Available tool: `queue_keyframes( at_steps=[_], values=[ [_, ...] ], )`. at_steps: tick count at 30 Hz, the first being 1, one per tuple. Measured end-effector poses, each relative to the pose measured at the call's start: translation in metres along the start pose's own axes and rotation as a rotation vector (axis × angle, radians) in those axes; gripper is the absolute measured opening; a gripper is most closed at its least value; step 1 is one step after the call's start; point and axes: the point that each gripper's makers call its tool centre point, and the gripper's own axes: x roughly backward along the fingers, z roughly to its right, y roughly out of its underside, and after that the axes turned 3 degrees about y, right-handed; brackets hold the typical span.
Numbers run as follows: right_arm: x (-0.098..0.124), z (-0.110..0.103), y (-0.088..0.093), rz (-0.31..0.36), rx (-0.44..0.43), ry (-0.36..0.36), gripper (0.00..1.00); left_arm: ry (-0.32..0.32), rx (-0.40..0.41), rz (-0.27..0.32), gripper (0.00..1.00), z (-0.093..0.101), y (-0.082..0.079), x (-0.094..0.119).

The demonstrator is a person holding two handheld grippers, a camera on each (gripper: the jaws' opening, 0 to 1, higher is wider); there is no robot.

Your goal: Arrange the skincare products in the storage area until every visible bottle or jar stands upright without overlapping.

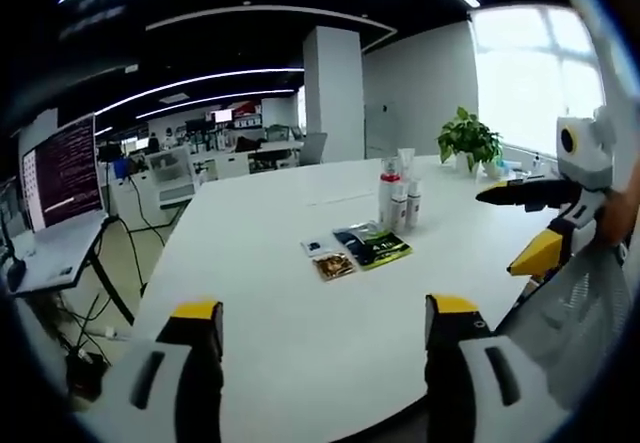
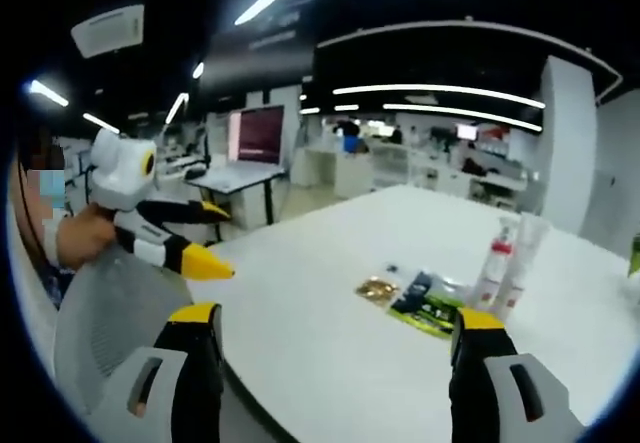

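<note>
A large white worktop stretches across an open office, and both grippers hover above its near edge, well apart from the things on it. In the left gripper view, the left gripper has its yellow-tipped black jaws spread wide with nothing between them. Toward the middle of the worktop stands a small cluster of skincare bottles, white with a red cap on one, all upright and close together. Just in front of them, nearer the grippers, lie several flat sachets, some dark and green, one brownish, side by side on the surface. A potted plant sits near the far edge of the worktop, by a bright window. The right gripper enters this view from the right, its jaws spread and empty. In the right gripper view, the right gripper also shows its jaws wide apart, holding nothing; the skincare bottles stand upright beyond the sachets. The left gripper appears at the left, held in a person's hand, with a grey mesh chair back below it. A laptop stands on a side desk.
</note>
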Motion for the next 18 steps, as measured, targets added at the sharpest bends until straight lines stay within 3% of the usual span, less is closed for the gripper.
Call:
queue_keyframes(
  at_steps=[9, 14, 18],
  values=[
    [0.003, 0.007, -0.007, 0.033, 0.008, 0.035, 0.99, -0.001, 0.000, -0.038, 0.79, -0.001, 0.008, -0.002],
    [0.001, -0.002, -0.002, 0.006, 0.000, -0.015, 0.99, -0.009, -0.004, -0.088, 0.79, -0.002, 0.017, -0.004],
    [0.000, -0.005, 0.001, -0.010, -0.004, -0.032, 0.99, 0.032, 0.006, -0.137, 0.79, 0.006, 0.027, -0.008]
  ],
)
